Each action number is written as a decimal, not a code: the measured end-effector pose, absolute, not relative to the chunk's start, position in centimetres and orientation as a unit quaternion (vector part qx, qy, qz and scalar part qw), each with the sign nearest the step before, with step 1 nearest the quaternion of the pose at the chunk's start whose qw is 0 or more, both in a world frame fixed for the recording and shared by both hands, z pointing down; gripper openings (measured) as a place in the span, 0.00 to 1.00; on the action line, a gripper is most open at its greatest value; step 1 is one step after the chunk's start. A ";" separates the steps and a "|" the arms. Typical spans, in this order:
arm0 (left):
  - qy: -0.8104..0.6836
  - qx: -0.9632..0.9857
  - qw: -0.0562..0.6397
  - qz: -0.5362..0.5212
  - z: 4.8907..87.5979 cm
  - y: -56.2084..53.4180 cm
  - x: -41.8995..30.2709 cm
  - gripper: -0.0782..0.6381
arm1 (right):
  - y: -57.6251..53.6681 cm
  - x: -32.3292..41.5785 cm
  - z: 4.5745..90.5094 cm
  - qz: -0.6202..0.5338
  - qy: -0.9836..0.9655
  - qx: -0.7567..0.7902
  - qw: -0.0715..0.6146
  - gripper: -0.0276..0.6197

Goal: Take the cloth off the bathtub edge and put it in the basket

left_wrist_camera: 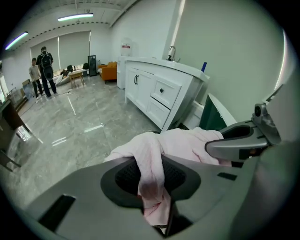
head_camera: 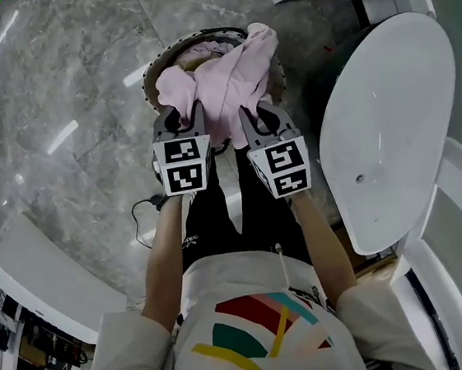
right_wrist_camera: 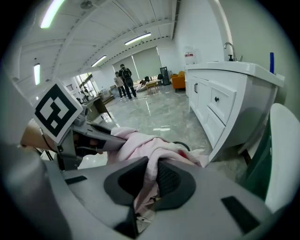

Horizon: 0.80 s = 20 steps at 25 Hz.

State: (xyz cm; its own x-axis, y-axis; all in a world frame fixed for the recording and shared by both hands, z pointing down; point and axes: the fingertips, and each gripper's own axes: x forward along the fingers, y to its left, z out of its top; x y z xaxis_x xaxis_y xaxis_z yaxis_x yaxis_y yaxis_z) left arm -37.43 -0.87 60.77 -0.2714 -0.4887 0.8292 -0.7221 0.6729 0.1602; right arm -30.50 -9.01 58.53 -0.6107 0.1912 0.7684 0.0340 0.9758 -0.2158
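Both grippers are clamped on the pink cloth (head_camera: 221, 82). The left gripper (head_camera: 182, 115) pinches a fold between narrowly parted jaws, and the right gripper (head_camera: 257, 112) nips another fold with its jaws nearly together. The cloth bunches just beyond them in the upper middle of the head view, over the round basket (head_camera: 150, 71) and apart from the white bathtub (head_camera: 388, 112) at the right. Lifting and carrying look done; only letting go is left. The cloth hides most of the basket's inside, so I cannot tell whether it rests in there yet.
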 end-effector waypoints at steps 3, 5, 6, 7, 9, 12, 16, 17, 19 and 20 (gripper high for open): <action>-0.795 0.367 0.467 0.123 59.8 1.5 -37.3 0.26 | -6.4 -30.2 57.7 0.104 -0.891 -0.091 0.432 0.12; -0.797 0.354 0.474 0.121 59.6 3.0 -37.1 0.26 | -4.8 -29.8 57.7 0.116 -0.887 -0.104 0.435 0.12; -0.797 0.349 0.478 0.122 59.7 3.7 -36.9 0.26 | -4.2 -29.6 57.9 0.121 -0.884 -0.108 0.439 0.12; -0.795 0.344 0.483 0.125 59.9 4.3 -36.7 0.26 | -3.6 -29.4 58.0 0.123 -0.881 -0.111 0.443 0.12; -0.793 0.337 0.490 0.131 60.2 5.4 -36.2 0.26 | -2.5 -29.2 58.0 0.121 -0.877 -0.117 0.449 0.12; -0.794 0.322 0.498 0.131 60.1 7.3 -35.9 0.26 | -0.7 -29.3 57.6 0.118 -0.876 -0.134 0.448 0.12; -0.799 0.305 0.503 0.126 59.5 9.4 -35.5 0.26 | 1.4 -28.9 57.3 0.121 -0.872 -0.153 0.449 0.12; -0.799 0.302 0.504 0.126 59.3 9.8 -35.4 0.26 | 1.8 -28.8 57.2 0.122 -0.871 -0.155 0.449 0.12; -0.800 0.301 0.503 0.129 58.9 10.5 -35.3 0.26 | 2.5 -28.7 56.8 0.124 -0.871 -0.157 0.449 0.12; -0.800 0.302 0.501 0.131 58.7 10.8 -35.2 0.26 | 2.8 -28.7 56.6 0.124 -0.871 -0.156 0.449 0.12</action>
State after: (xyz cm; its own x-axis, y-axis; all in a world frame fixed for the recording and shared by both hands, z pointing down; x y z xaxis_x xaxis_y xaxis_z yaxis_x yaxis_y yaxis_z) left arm -35.23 10.81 58.72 -0.3153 -0.3526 0.8810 -0.6149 0.7831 0.0934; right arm -28.65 2.76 56.59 -0.5488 0.3837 0.7427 0.1611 0.9203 -0.3564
